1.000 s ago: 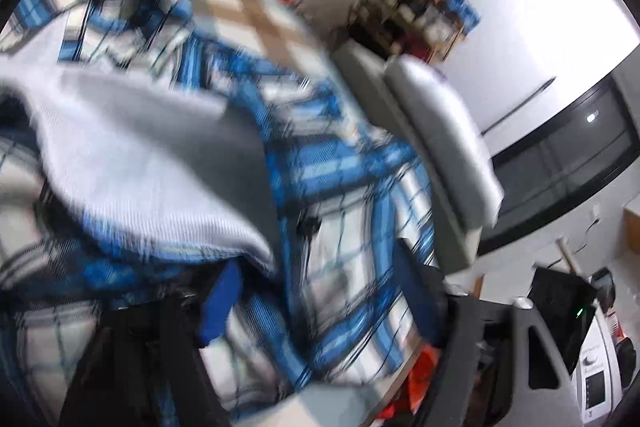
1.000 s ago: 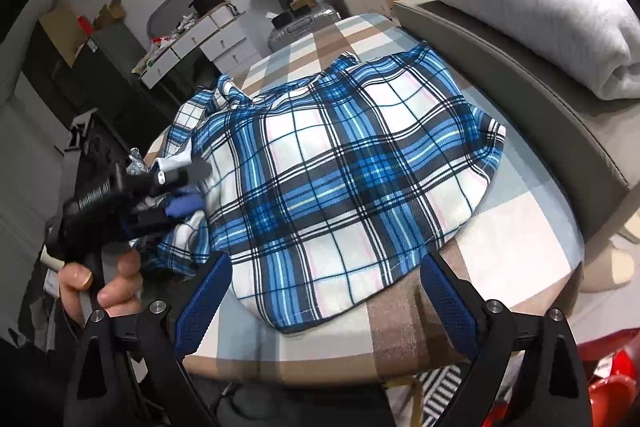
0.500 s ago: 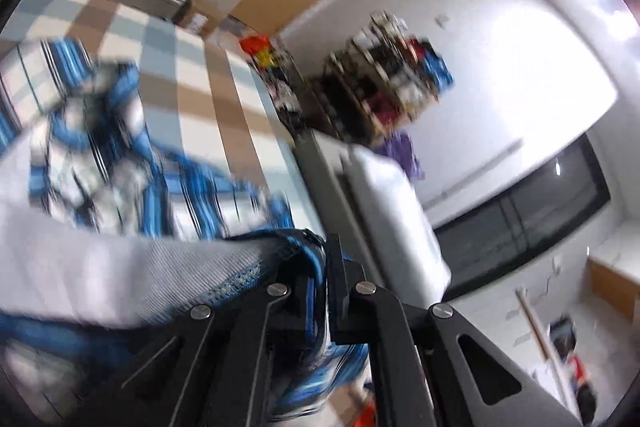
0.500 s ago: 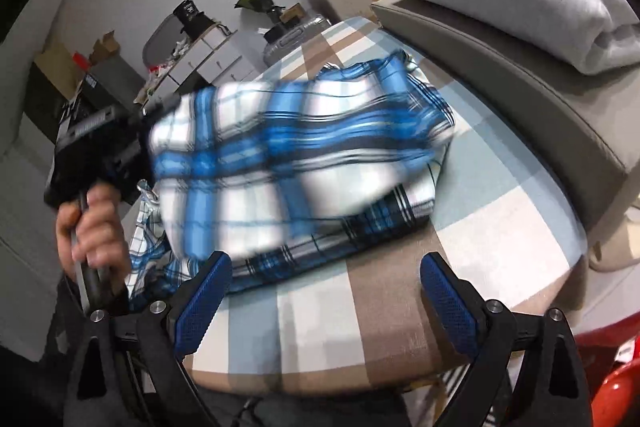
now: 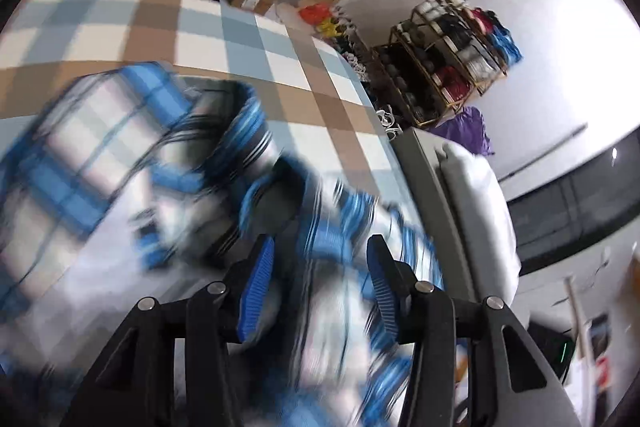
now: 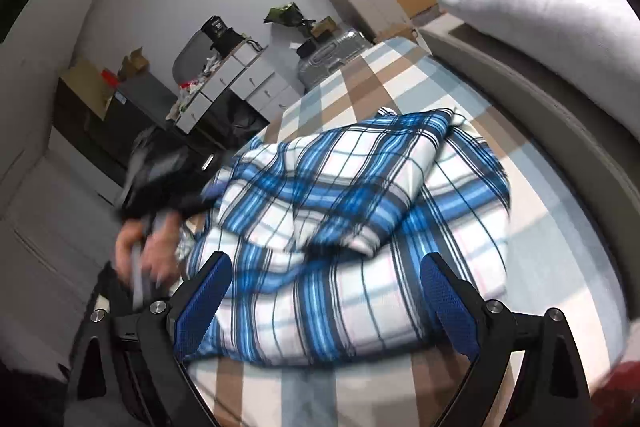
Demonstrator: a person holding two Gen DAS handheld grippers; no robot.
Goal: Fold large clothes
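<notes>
A blue, white and black plaid shirt (image 6: 360,219) lies bunched on the checked tablecloth (image 6: 400,75), one flap folded over its top. My right gripper (image 6: 326,303) hovers over the shirt's near edge, open wide, with nothing pressed between its blue pads. In the left wrist view the shirt (image 5: 120,155) is blurred. My left gripper (image 5: 320,279) is just above it with its jaws opening; cloth shows in the gap, but the pads do not press on it. From the right wrist view the left gripper (image 6: 160,179) is a dark blur held by a hand (image 6: 144,247) at the shirt's left side.
A grey sofa (image 6: 520,99) with a white pillow (image 6: 540,7) runs along the table's right side. Beyond the far end stand a silver suitcase (image 6: 332,51), white drawers (image 6: 240,79) and a cluttered shelf rack (image 5: 452,43). Bare tablecloth (image 5: 200,27) lies beyond the shirt.
The left gripper, shut on the shirt's edge half a second ago, swung it across and has let go. The flap now lies over the shirt. The right gripper stayed open and moved closer.
</notes>
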